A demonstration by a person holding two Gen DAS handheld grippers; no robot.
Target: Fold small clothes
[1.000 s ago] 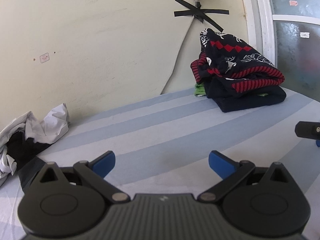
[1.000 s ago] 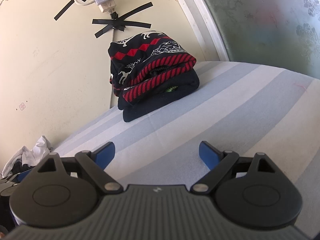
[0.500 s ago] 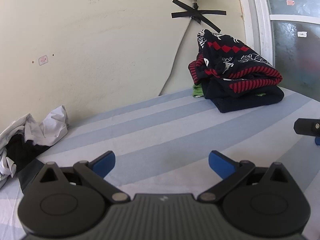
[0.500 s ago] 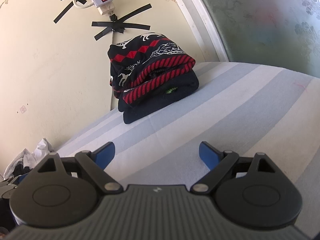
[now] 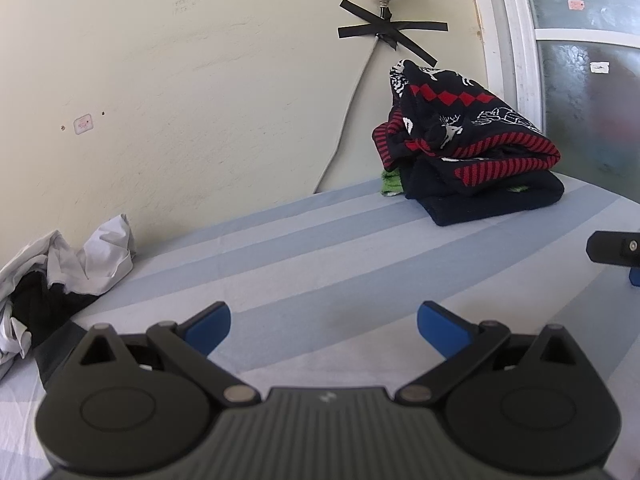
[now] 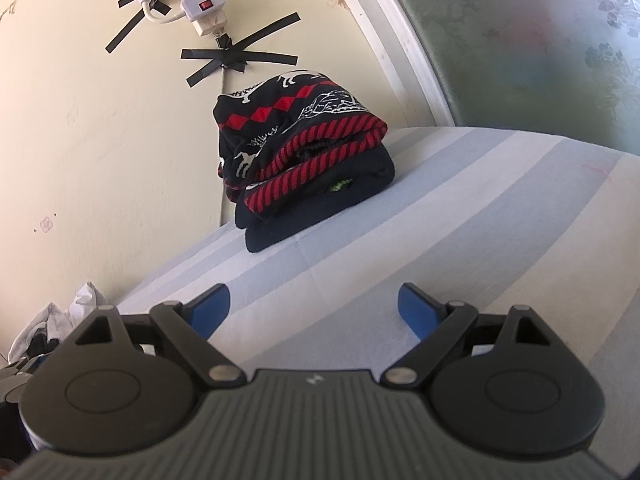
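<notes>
A folded stack (image 5: 468,152) is set on the sheet (image 5: 320,248) against the wall (image 5: 200,100); crumpled clothes (image 5: 60,272) are heaped far left.

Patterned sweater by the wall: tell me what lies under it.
Under the red-and-navy patterned sweater lies a folded plain navy garment resting on the striped sheet. A bit of green fabric pokes out between the layers; the rest of it is covered.

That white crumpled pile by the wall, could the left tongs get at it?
Probably yes. The left tongs are open and empty, and only bare striped sheet lies between them and the pile.
</notes>
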